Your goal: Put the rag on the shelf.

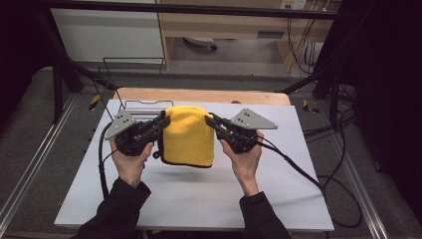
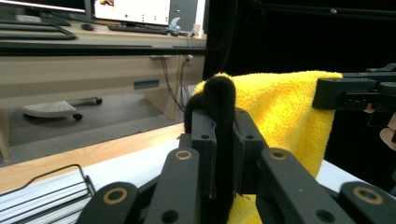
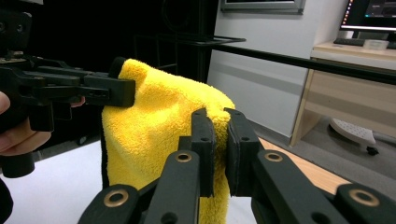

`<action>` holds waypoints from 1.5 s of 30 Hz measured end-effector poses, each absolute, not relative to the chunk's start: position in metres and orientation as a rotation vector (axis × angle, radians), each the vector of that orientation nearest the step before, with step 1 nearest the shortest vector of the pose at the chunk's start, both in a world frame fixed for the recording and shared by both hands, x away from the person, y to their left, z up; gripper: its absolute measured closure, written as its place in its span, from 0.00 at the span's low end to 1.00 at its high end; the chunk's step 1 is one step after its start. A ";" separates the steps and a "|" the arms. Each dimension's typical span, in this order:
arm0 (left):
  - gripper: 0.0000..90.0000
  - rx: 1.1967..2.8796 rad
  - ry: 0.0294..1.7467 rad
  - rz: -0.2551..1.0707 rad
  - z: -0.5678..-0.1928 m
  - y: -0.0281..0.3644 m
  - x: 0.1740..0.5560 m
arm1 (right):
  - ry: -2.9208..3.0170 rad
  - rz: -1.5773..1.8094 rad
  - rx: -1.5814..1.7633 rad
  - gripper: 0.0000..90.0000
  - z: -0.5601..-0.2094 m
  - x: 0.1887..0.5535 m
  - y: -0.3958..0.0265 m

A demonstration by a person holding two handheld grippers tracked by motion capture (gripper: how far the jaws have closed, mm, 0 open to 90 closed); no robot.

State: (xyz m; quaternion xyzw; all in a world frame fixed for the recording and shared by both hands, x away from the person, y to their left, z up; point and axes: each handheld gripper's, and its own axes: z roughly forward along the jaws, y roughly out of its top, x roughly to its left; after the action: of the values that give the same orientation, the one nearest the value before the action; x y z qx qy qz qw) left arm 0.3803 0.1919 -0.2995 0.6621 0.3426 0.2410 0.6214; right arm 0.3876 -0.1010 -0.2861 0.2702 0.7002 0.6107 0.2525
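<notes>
Behind left gripper point(image 2: 219, 135): wire rack point(image 2: 44, 196).

The high view looks forward and down from above the person's side of the bench point(image 1: 199, 199), far enough back to take in the whole white top and the floor beyond. The left gripper view rides low on the left hand-held gripper point(image 2: 223, 140), facing along its jaws toward a desk, very close to the yellow towel point(image 2: 285, 107). The right gripper view sits likewise on the right hand-held gripper point(image 3: 219, 149), facing the opposite way. All three share the towel; each gripper view also catches the other hand-held gripper.
</notes>
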 end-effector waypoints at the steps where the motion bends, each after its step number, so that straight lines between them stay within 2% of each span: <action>1: 0.91 1.513 0.791 0.557 -0.299 0.195 0.380 | 1.904 1.660 0.735 0.92 -0.286 0.388 -0.101; 20: 0.91 1.431 0.826 0.651 -0.280 0.236 0.383 | 1.881 1.706 0.662 0.92 -0.266 0.405 -0.051; 45: 0.91 1.319 0.837 0.724 -0.252 0.269 0.399 | 1.817 1.750 0.619 0.92 -0.236 0.429 -0.013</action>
State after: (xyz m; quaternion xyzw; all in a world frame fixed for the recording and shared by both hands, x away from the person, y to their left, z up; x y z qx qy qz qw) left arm 0.3994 0.2694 -0.2517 0.5811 0.3686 0.3190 0.6517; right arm 0.4289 -0.0132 -0.2359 0.2297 0.6736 0.6491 0.2686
